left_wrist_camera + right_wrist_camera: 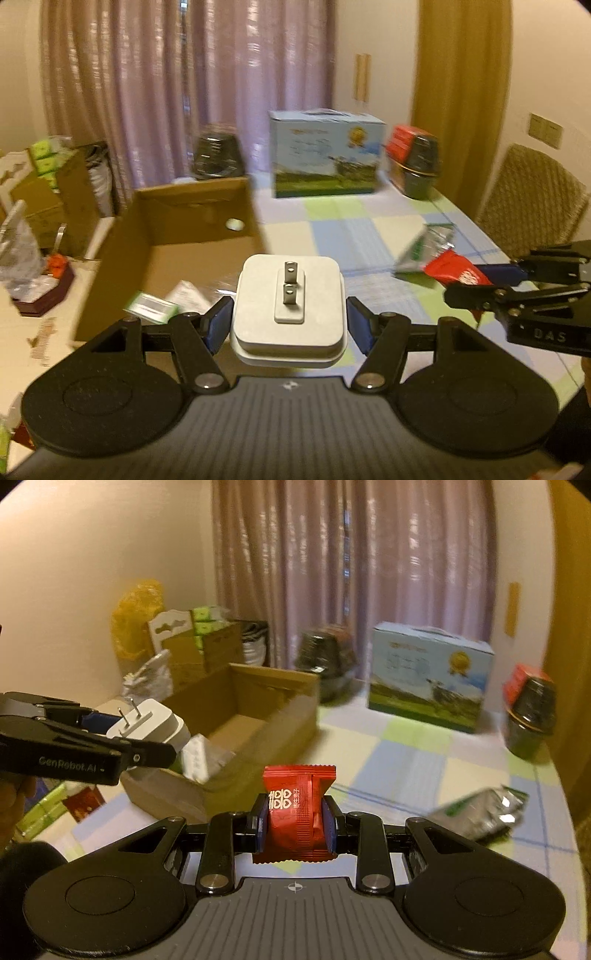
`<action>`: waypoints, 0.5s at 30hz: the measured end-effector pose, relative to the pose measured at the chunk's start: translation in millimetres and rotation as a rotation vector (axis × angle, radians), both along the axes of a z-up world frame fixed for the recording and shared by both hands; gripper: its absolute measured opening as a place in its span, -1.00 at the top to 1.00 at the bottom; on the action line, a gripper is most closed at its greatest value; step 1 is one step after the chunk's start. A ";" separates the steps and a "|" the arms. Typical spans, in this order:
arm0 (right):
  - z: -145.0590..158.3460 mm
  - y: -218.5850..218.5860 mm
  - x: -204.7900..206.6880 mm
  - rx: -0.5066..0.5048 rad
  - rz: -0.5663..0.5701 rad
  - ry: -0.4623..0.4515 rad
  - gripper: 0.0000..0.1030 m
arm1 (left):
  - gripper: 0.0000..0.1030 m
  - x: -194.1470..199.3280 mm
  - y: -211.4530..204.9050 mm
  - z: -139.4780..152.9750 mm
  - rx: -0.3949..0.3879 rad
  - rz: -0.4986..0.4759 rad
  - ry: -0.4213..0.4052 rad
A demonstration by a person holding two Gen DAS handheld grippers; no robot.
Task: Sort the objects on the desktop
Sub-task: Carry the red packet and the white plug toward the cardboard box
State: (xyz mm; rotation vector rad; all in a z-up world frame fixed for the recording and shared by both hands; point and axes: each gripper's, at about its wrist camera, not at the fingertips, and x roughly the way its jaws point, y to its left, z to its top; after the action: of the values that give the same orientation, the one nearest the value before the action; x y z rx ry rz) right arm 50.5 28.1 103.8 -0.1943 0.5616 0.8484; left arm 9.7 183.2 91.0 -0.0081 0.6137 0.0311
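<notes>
Item: white plug adapter [290, 314], clamped in our left gripper [290, 321], prongs up.
Item: red candy packet [298, 812], pinched in our right gripper [295, 821].
Destination: open cardboard box [192, 206], upper left of the frame; we judge the left gripper nearer.

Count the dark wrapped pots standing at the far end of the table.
2. One dark pot stands behind the cardboard box, by the curtain; the other dark pot stands right of the blue carton, against a red box. Others may be hidden behind the boxes.
</notes>
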 end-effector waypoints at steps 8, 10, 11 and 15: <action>7.4 61.9 13.9 0.035 0.071 0.019 0.48 | -0.18 8.5 60.2 7.6 0.039 0.056 0.005; 8.2 75.9 17.5 0.037 0.085 0.021 0.48 | -0.18 13.9 75.4 6.3 0.045 0.073 0.008; 8.7 82.7 18.9 0.036 0.092 0.019 0.48 | -0.18 15.5 81.5 5.3 0.046 0.078 0.011; 8.1 105.9 27.4 0.036 0.107 0.024 0.48 | -0.18 25.8 110.5 -0.8 0.035 0.107 0.030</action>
State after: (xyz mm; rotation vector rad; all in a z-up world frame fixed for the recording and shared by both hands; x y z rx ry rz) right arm 77.9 134.0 111.9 -0.1823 0.5619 0.9651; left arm 35.5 293.7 90.2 -0.0071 0.6424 0.1459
